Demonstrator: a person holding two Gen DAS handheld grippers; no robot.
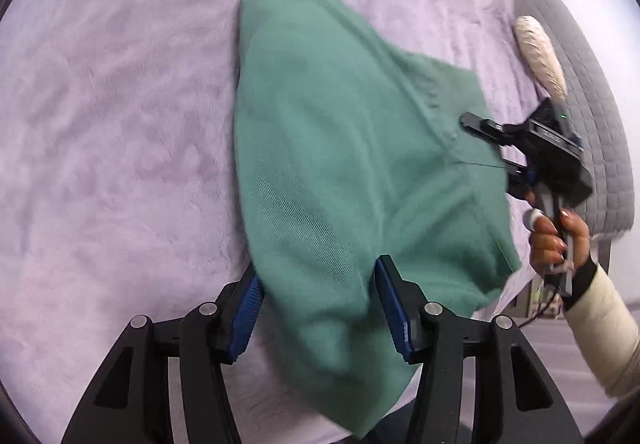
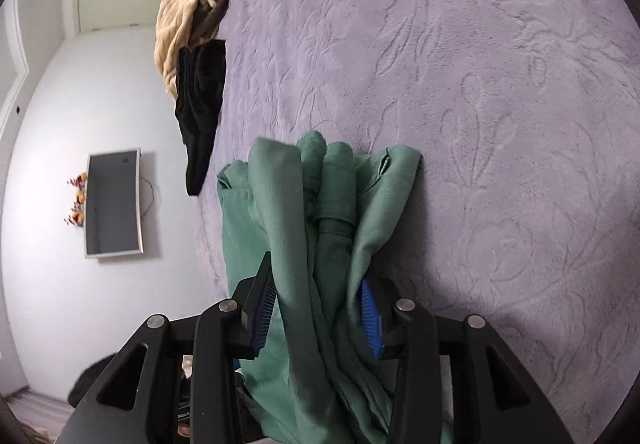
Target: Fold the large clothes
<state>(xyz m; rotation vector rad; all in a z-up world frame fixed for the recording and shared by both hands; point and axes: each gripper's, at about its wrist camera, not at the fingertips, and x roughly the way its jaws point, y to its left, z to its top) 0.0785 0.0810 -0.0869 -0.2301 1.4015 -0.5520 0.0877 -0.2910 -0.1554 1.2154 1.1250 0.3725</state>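
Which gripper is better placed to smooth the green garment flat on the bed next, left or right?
Probably the left gripper: it looks down over most of the green garment spread on the purple bedspread, while the right gripper has bunched folds between its jaws.

The left wrist view looks steeply down on the bed (image 1: 100,124); the right wrist view skims closer, seemingly lower. Both share the green garment (image 1: 328,148).

A lilac bedspread (image 2: 460,84) is covering the bed; beige clothing (image 2: 188,8) and a black garment (image 2: 200,104) are lying at ten o'clock, a wall screen (image 2: 114,202) hanging at nine.
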